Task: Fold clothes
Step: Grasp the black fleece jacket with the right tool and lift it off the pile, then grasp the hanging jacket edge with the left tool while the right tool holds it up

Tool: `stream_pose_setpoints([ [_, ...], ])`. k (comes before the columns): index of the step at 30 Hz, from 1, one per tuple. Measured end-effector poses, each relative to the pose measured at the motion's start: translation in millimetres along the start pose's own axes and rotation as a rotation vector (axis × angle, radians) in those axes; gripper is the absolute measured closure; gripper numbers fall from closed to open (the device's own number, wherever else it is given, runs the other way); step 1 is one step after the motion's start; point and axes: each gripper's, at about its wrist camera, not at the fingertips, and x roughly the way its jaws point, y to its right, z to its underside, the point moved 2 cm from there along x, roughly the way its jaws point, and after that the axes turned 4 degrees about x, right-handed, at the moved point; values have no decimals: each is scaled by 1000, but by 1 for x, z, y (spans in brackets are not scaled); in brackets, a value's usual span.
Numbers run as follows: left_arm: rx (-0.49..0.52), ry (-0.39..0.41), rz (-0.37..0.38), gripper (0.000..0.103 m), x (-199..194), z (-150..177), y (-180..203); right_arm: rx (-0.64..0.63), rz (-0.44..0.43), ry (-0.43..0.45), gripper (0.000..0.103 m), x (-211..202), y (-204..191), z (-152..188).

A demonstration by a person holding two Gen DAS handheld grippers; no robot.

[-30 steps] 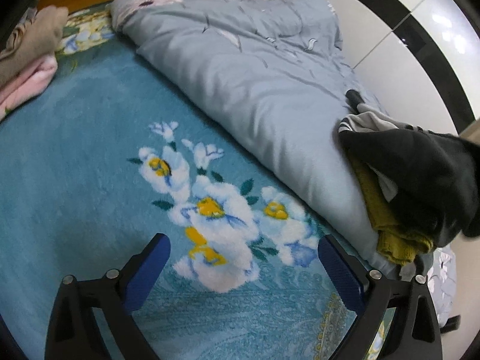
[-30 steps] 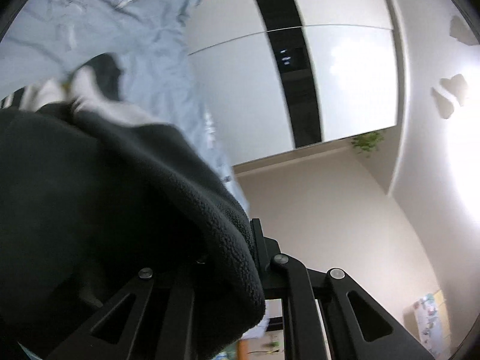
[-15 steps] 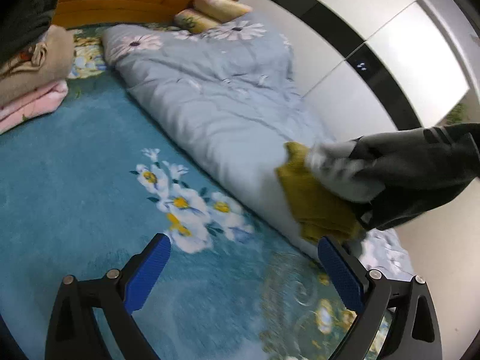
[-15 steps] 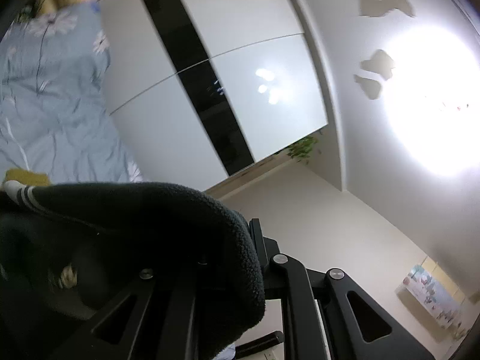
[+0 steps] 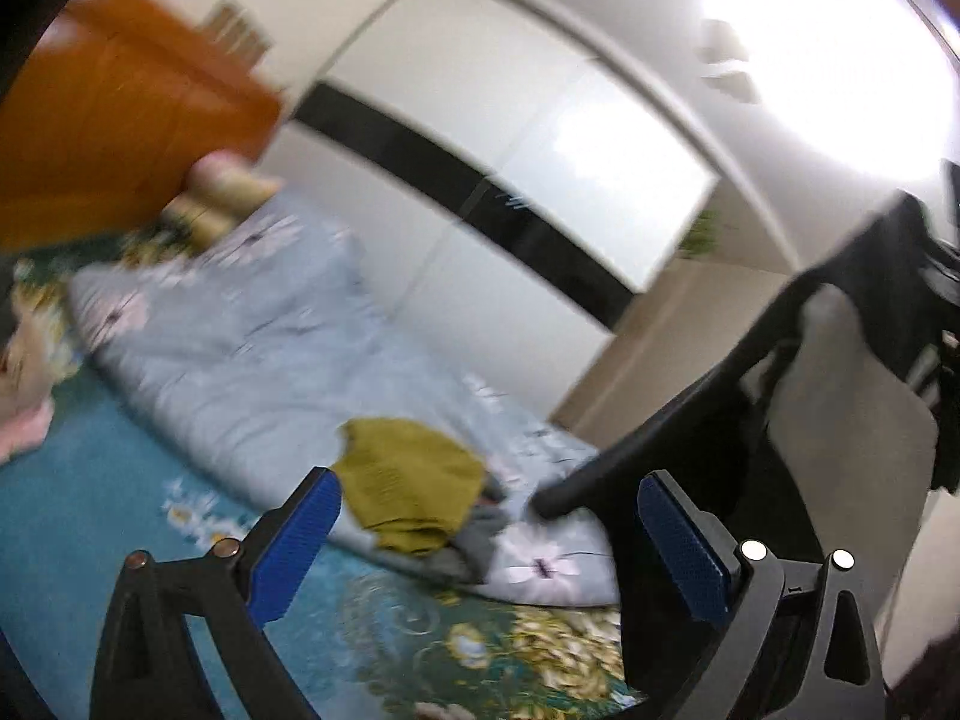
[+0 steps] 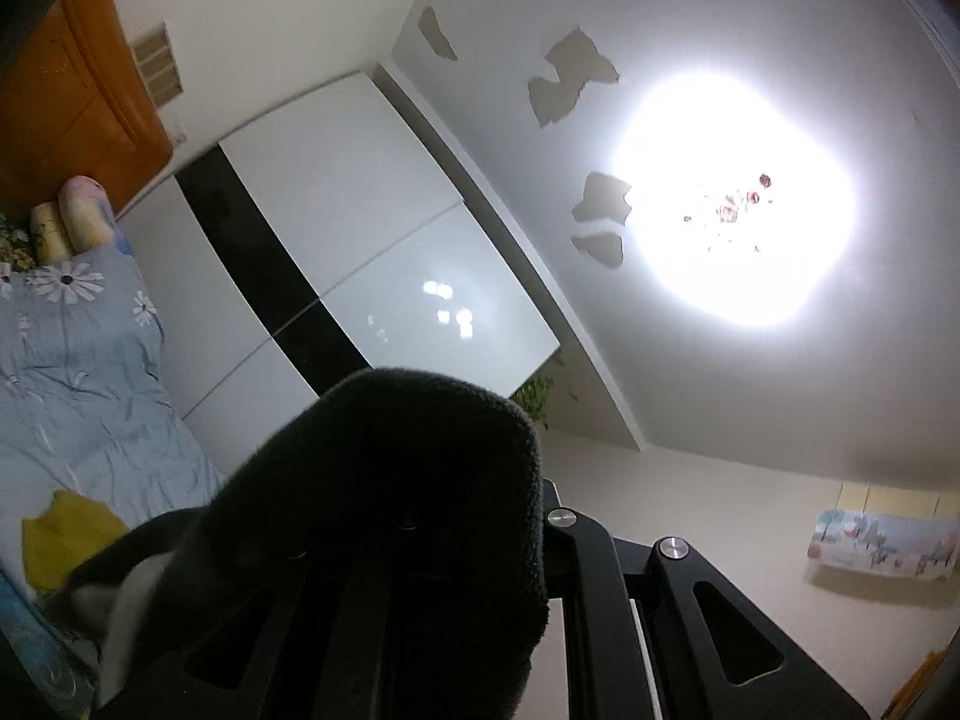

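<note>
My right gripper (image 6: pixel 414 516) is shut on a black fleece garment (image 6: pixel 384 480) with a grey-white lining and holds it high, tilted toward the ceiling. The fleece covers the fingers. In the left wrist view the same garment (image 5: pixel 828 372) hangs at the right, its dark sleeve trailing down to the quilt. My left gripper (image 5: pixel 492 528) is open and empty above the bed, left of the hanging garment. A mustard-yellow garment (image 5: pixel 408 480) lies crumpled on the quilt's edge, also seen in the right wrist view (image 6: pixel 66 534).
A pale blue flowered quilt (image 5: pixel 240 348) lies rolled along the teal floral bedspread (image 5: pixel 78 516). Pillows (image 5: pixel 228 186) sit by the orange headboard (image 5: pixel 108 120). A white and black wardrobe (image 5: pixel 510 138) stands beyond the bed. Folded pink clothes (image 5: pixel 24 426) lie at far left.
My right gripper has lifted the black garment up off the yellow one and tilted toward the ceiling. My left gripper has risen and tilted up, staying open.
</note>
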Motion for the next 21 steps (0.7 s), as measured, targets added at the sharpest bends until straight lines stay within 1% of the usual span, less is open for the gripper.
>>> stream_pose_setpoints([
  [1, 17, 7, 25, 2, -9, -3, 9, -9, -36, -1, 93, -7, -1, 0],
  [3, 38, 11, 68, 2, -24, -3, 17, -28, -146, -40, 92, -14, -17, 9],
  [6, 58, -24, 106, 0, -37, 6, 15, -20, -369, -159, 92, -11, -80, 48],
  [8, 79, -74, 113, 0, -39, 20, 14, -6, -519, -252, 92, -7, -128, 78],
  [9, 98, -109, 107, 0, -36, 30, 11, 4, -583, -296, 92, 2, -152, 98],
  [11, 141, -176, 72, 0, -27, 50, 8, 48, -769, -419, 93, 2, -201, 127],
  [13, 195, -260, 18, 0, -9, 75, 0, 42, -876, -479, 93, -10, -241, 150],
  [14, 219, -297, -23, 0, 1, 86, -6, 39, -929, -508, 93, -17, -261, 161],
  [16, 238, -358, -105, 0, 21, 104, -23, -1, -978, -503, 93, -27, -290, 168],
  [17, 234, -376, -124, 1, 29, 109, -30, 5, -1014, -505, 93, -32, -297, 170],
  [18, 224, -389, -132, 1, 36, 113, -37, 12, -1050, -506, 93, -36, -305, 173],
  [19, 215, -403, -141, 1, 42, 116, -44, 11, -1062, -496, 93, -40, -311, 177],
  [21, 204, -424, -149, 2, 55, 121, -53, 18, -1093, -467, 93, -49, -304, 167],
])
